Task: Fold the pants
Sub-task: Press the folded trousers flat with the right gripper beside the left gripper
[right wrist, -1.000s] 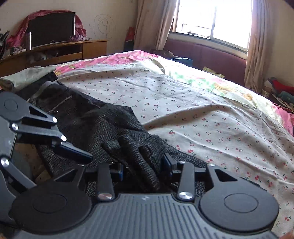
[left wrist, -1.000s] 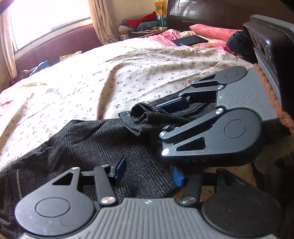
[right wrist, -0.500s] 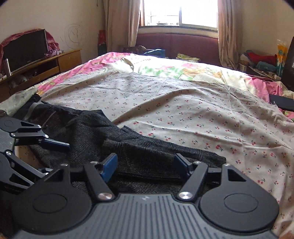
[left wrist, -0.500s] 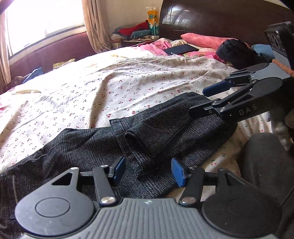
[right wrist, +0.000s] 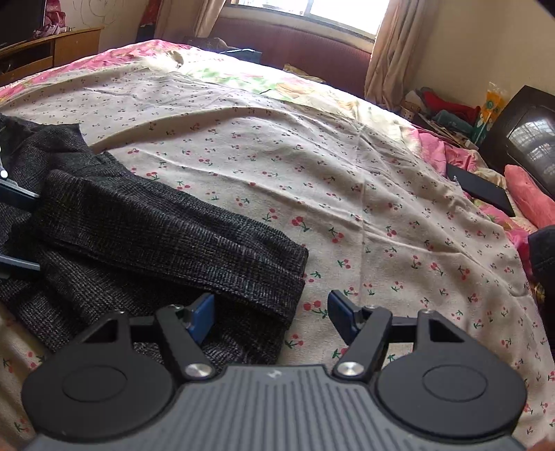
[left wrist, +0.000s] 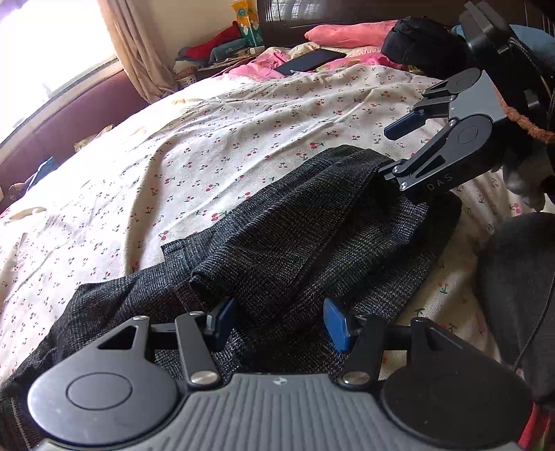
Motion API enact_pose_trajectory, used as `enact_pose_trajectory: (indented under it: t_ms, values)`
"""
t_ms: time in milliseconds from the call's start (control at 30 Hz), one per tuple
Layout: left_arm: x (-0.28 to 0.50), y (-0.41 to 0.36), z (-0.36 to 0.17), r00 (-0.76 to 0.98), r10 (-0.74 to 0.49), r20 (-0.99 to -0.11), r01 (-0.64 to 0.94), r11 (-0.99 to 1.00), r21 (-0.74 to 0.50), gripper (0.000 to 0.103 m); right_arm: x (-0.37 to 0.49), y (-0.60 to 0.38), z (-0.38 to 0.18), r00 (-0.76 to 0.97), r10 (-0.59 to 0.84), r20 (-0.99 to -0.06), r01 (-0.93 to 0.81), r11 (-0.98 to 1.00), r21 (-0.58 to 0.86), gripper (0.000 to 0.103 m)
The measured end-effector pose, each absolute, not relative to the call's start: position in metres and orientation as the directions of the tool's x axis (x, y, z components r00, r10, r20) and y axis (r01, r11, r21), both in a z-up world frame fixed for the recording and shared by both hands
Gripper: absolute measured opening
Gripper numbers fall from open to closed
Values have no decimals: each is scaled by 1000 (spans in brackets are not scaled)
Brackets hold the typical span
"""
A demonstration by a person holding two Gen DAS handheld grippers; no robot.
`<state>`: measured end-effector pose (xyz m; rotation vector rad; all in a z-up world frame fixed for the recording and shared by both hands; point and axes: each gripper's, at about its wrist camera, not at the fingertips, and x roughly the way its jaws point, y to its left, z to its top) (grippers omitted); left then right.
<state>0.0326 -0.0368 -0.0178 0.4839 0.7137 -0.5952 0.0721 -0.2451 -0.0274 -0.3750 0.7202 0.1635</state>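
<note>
With one leg doubled over, the pants [left wrist: 295, 236] lie across the lower centre on the bed [left wrist: 215, 138], both the left tool [left wrist: 277, 324] and right tool [right wrist: 270, 314] wide and empty, so regripping probably comes next.

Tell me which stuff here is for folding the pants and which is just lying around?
For the job: the dark pants, the left gripper and right gripper, both open, and the cherry-print bedsheet they lie on.

Just lying about: pink pillow, black tablet, pile of clothes by the curtain.
</note>
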Motion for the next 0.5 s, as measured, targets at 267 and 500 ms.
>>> enact_pose_trajectory:
  t_ms: [267,500]
  values:
    - [29,-36,-5,607,-392,-692,682,703,200,68,114,-291,-18,717,228,-658,-152,973,171,18]
    - [27,-53,-9,624,-391,-677,720,624,304,68,157,-289,-6,684,332,-649,-188,940,284,9]
